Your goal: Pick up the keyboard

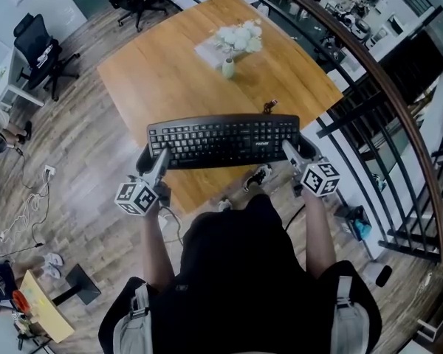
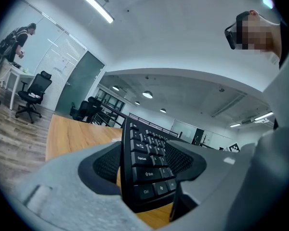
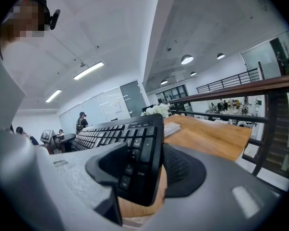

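Note:
A black keyboard (image 1: 223,140) stretches crosswise over the near edge of the wooden table (image 1: 177,65), held at both ends. My left gripper (image 1: 161,161) is shut on its left end; in the left gripper view the keys (image 2: 147,165) sit clamped between the two grey pads (image 2: 103,165). My right gripper (image 1: 289,152) is shut on the right end, where the keyboard (image 3: 135,148) is squeezed between the pads (image 3: 185,170). The wooden top shows under the keyboard in both gripper views.
A small vase of white flowers (image 1: 236,41) stands on a paper mid-table, and a small dark object (image 1: 270,107) lies just behind the keyboard. A curved railing (image 1: 399,116) runs along the right. Office chairs (image 1: 40,54) and floor cables (image 1: 29,198) are on the left.

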A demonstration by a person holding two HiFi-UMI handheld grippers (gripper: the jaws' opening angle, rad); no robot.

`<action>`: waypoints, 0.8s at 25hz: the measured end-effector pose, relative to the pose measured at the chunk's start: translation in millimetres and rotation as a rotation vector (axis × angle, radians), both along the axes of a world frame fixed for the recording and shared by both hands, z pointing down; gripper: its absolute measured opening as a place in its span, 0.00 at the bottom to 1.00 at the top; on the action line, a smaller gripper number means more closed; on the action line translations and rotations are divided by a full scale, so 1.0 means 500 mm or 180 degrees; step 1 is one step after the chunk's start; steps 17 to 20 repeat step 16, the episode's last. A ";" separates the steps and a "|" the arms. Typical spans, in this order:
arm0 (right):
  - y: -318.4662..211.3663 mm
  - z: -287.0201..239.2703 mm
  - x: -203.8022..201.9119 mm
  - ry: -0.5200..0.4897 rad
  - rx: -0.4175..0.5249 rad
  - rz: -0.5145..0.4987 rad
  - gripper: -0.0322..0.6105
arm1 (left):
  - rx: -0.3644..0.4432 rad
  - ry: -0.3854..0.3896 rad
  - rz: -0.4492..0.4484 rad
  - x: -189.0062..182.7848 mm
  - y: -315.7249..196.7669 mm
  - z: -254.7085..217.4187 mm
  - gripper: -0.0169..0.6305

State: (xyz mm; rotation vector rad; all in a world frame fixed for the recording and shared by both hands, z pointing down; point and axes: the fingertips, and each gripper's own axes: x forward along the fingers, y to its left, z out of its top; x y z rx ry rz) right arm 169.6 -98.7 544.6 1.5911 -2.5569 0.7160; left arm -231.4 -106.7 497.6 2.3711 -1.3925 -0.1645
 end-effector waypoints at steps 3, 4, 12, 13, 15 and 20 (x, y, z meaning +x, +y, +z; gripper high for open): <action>-0.009 0.002 0.001 0.0002 0.0010 -0.0011 0.41 | 0.0019 -0.0005 0.0001 0.001 -0.007 -0.001 0.48; -0.013 0.003 0.002 0.0004 0.0006 -0.0016 0.41 | 0.0017 -0.0001 0.0000 0.002 -0.009 0.000 0.48; -0.020 -0.009 0.002 0.0028 0.0066 -0.0042 0.41 | 0.0025 0.0017 -0.0040 0.001 -0.007 0.000 0.48; -0.020 -0.007 0.001 0.0021 0.0051 -0.0037 0.41 | 0.0025 0.0016 -0.0042 0.001 -0.010 -0.001 0.48; -0.016 0.001 -0.002 0.0009 0.0007 -0.0024 0.41 | 0.0001 0.0018 -0.0048 0.000 -0.011 0.003 0.48; -0.013 0.006 -0.004 0.0005 -0.0017 -0.0018 0.41 | -0.0017 0.0020 -0.0052 -0.001 -0.010 0.007 0.48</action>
